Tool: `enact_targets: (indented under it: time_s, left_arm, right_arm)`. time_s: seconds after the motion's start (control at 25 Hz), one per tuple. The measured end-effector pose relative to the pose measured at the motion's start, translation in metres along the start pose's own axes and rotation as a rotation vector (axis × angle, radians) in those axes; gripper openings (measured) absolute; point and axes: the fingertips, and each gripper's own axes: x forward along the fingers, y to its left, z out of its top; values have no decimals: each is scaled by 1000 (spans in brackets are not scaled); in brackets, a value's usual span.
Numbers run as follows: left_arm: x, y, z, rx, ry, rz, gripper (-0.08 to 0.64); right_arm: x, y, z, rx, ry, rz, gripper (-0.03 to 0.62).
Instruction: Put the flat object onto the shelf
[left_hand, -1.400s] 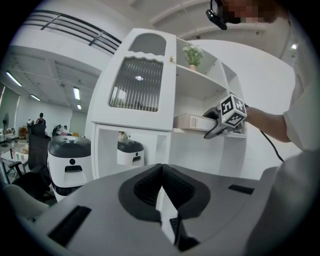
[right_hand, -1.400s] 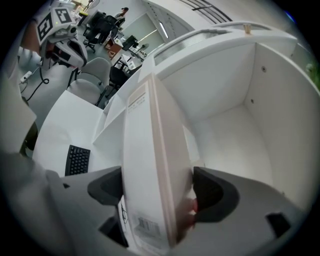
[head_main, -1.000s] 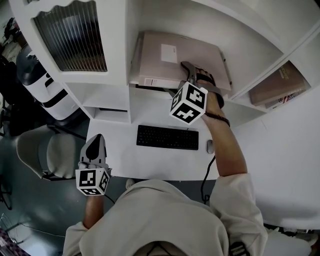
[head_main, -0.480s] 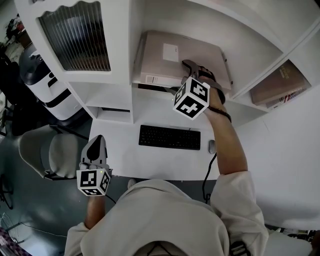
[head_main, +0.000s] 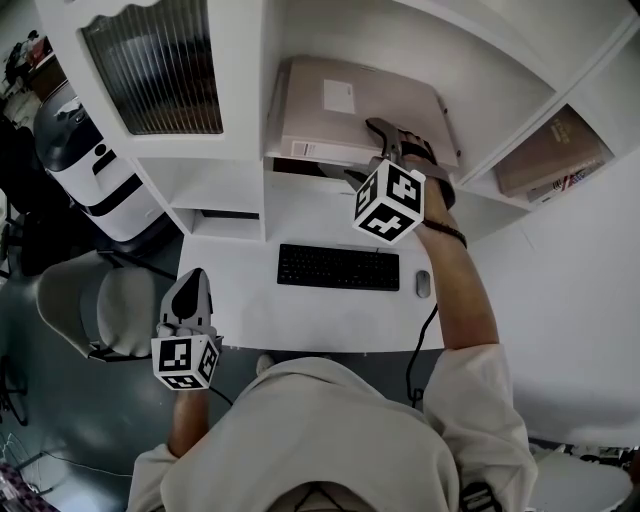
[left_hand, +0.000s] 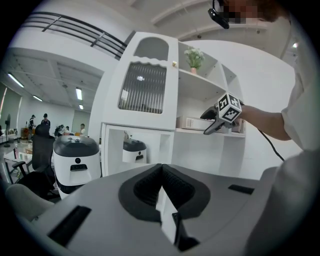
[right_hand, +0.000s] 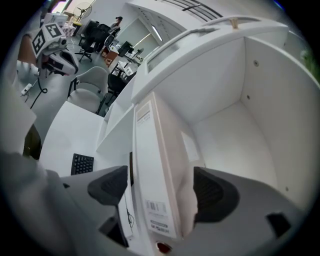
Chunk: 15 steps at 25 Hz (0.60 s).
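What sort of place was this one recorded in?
Probably an open-plan office: a desk with keyboard and mouse, a white shelf unit above it, and office chairs in the open room behind.

One flat box, one keyboard, one mouse, one chair, one white machine, one potted plant, one pile of books

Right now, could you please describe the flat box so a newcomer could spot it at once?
Find the white shelf unit behind the desk, then the compartment directly above the black keyboard. The flat box lies there on its broad side; unlike the smaller brown books in the compartment to its right, it is pale beige with a white label on top.
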Motion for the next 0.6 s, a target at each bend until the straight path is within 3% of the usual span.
enact_targets:
  time_s: [0.6]
  left_arm:
    - [-5, -23, 6, 28, -11, -77, -8]
  right_arm:
    - [-64, 4, 1, 54, -83, -177, 283]
